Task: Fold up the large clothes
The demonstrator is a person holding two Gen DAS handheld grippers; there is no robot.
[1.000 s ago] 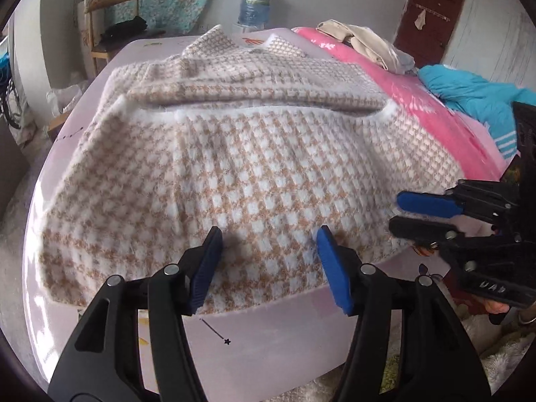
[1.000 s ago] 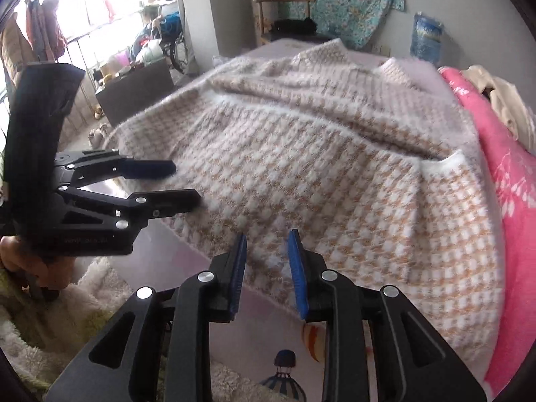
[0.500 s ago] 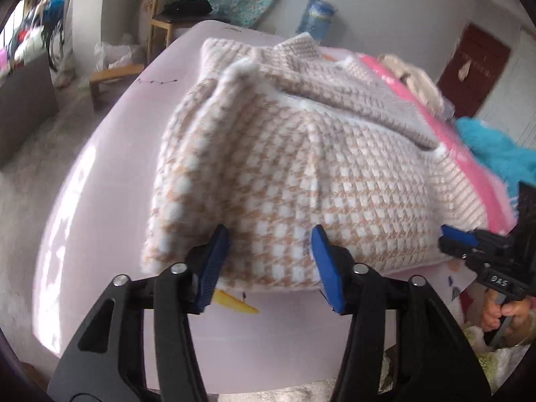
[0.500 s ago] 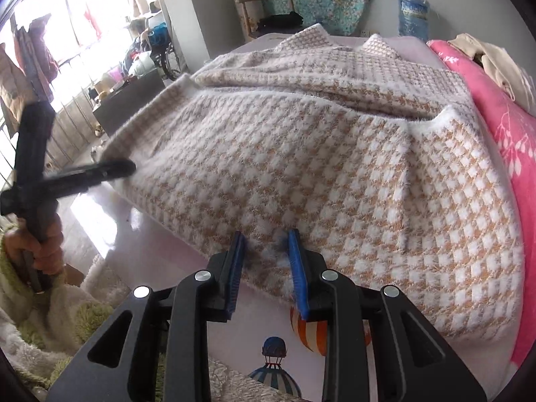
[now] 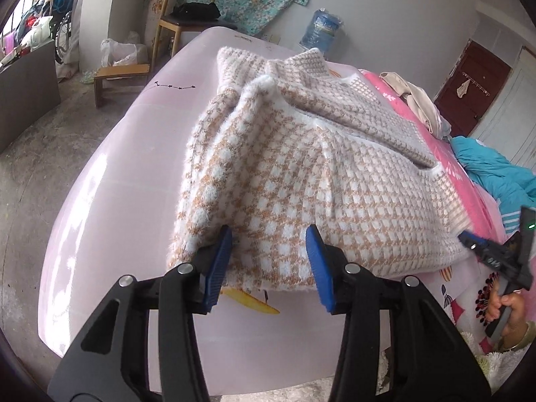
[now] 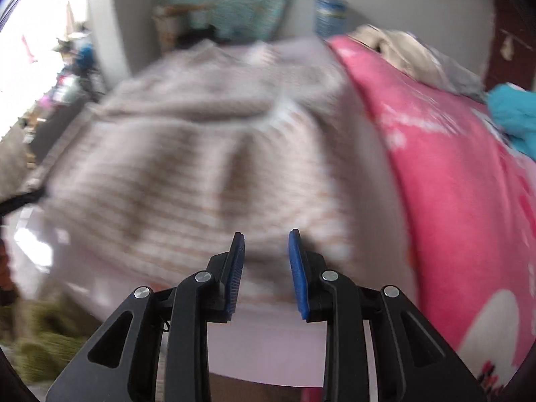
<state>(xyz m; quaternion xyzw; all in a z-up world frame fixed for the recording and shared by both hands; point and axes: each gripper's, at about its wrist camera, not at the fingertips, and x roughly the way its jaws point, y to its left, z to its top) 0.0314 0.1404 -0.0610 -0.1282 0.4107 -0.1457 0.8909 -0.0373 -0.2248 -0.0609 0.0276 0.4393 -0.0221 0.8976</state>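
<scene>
Both grippers at the sweater's near hem

The left gripper (image 5: 269, 261), jaws just narrowed, pinches the fuzzy beige-and-white checked sweater (image 5: 335, 181); the right gripper (image 6: 266, 268) (5 o'clock, blurred) stands parted, unclamped.

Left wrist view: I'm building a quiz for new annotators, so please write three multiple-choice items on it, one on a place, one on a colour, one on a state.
1. The houndstooth sweater lies on:
A the floor
B the pale pink bed
C the wooden chair

2. The garment at the right edge is:
A turquoise
B black
C yellow

3. The dark red door is:
A wide open
B shut
C off its hinges

Answers:
1 B, the houndstooth sweater is spread over the bed.
2 A, the turquoise garment is bright against the pink blanket.
3 B, the door sits flush in its frame.
</scene>
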